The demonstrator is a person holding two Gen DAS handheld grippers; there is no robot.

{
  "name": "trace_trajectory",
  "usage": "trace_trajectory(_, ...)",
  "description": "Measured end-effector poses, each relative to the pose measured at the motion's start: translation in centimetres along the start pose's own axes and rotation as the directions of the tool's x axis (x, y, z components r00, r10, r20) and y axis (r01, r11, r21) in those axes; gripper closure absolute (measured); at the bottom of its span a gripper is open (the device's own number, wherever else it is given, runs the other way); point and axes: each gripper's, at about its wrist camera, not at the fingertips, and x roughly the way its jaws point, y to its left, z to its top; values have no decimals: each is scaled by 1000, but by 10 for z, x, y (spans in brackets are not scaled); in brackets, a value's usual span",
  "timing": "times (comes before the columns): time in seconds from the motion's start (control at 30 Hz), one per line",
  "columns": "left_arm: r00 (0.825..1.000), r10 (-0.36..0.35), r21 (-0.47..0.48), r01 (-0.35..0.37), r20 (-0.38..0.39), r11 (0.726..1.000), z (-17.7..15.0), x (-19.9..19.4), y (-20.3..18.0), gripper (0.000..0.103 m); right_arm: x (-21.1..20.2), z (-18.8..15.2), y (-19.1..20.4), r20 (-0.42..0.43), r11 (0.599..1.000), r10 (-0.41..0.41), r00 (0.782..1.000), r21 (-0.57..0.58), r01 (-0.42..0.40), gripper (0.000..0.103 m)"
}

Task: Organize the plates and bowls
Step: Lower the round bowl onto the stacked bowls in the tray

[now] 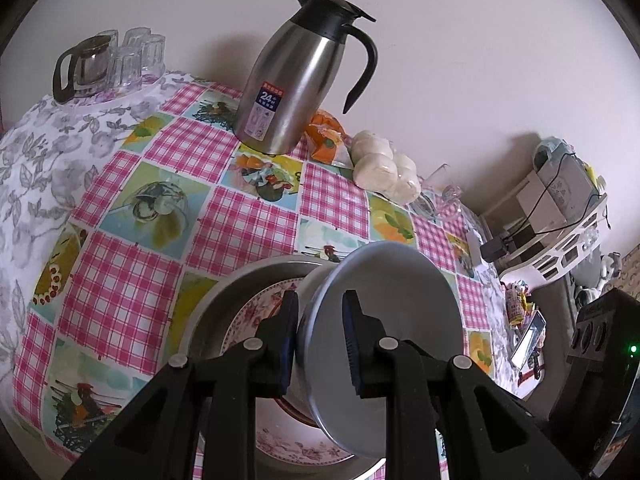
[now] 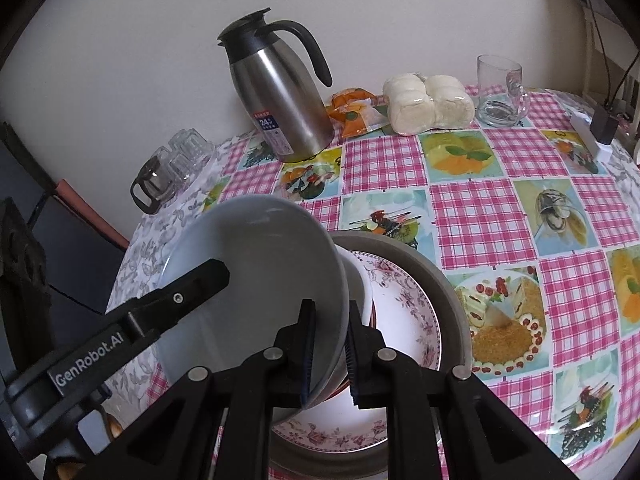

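Note:
A grey bowl [image 1: 400,312] [image 2: 256,276] is tilted on its side above a floral plate [image 1: 256,316] [image 2: 404,308] that lies inside a round metal basin [image 1: 224,296] [image 2: 436,276]. My left gripper [image 1: 322,344] straddles the bowl's rim on one side, one finger inside and one outside. My right gripper [image 2: 330,352] straddles the rim on the other side, and the left gripper's finger [image 2: 192,284] shows inside the bowl. A white bowl [image 2: 358,284] sits under the grey one on the plate.
A steel thermos jug [image 1: 292,80] [image 2: 280,96], a bag of buns [image 1: 384,168] [image 2: 428,100] and an orange packet [image 2: 354,114] stand at the back of the checked tablecloth. Glasses on a tray [image 1: 116,64] [image 2: 172,168], a glass mug [image 2: 500,92].

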Motion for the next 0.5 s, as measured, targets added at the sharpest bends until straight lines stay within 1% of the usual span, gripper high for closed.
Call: trace_trajectory(0.5, 1000, 1, -17, -1, 0, 1000, 1, 2, 7, 81, 8, -1, 5, -7, 1000, -17, 1000, -19, 17, 85)
